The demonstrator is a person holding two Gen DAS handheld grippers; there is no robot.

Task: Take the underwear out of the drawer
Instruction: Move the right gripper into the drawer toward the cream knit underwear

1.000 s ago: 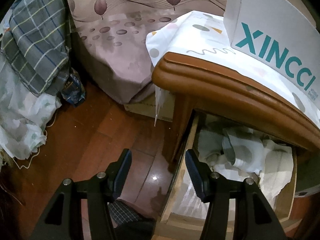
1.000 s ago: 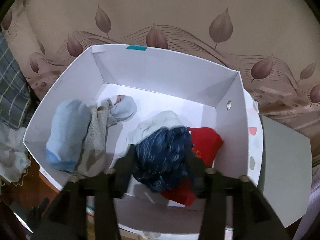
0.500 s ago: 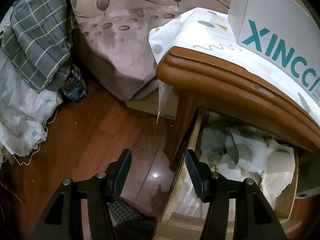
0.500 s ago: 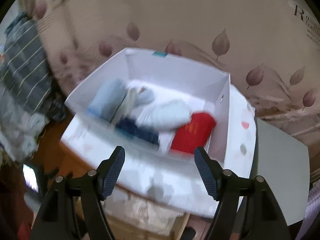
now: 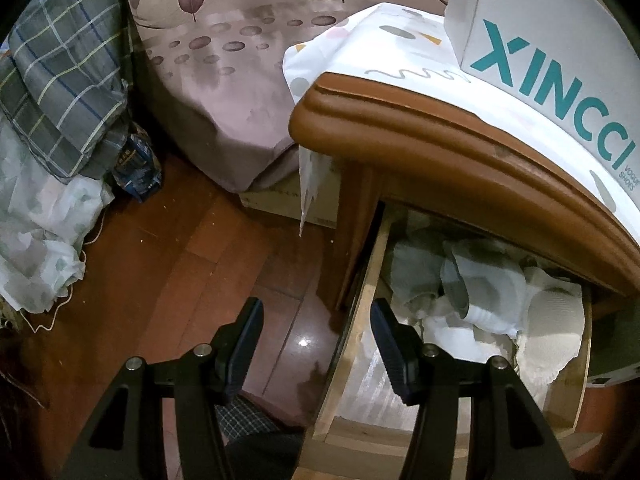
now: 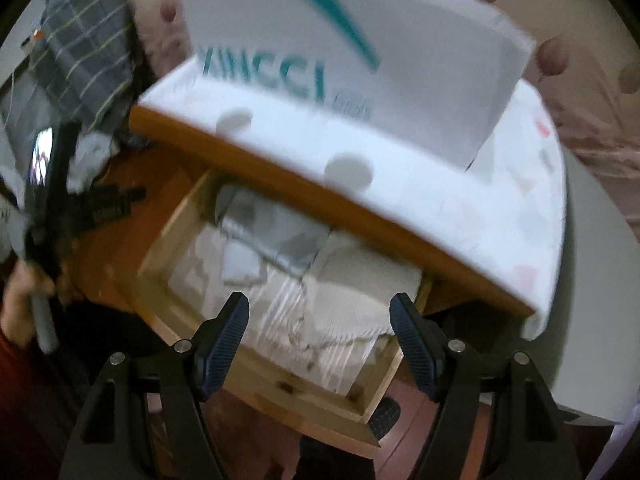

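Pulled-out wooden drawer (image 6: 256, 384) below the rounded brown edge of the tabletop (image 5: 460, 152), seen from both wrist cameras; the right view is blurred. The underwear (image 5: 484, 296), a heap of pale grey and white folded pieces, lies inside the drawer toward its back and right side, partly under the tabletop overhang. The right claw (image 6: 318, 338) hangs above the drawer front with its jaws apart and nothing between them. The left claw (image 5: 316, 340) hovers over the drawer's left wall and the wooden floor (image 5: 168, 272), jaws apart and empty. On the tabletop rests a patterned white cloth (image 5: 384, 52) bearing a white box (image 5: 560, 40) with teal lettering. A bed (image 5: 224, 72) and plaid fabric (image 5: 68, 80) lie beyond.
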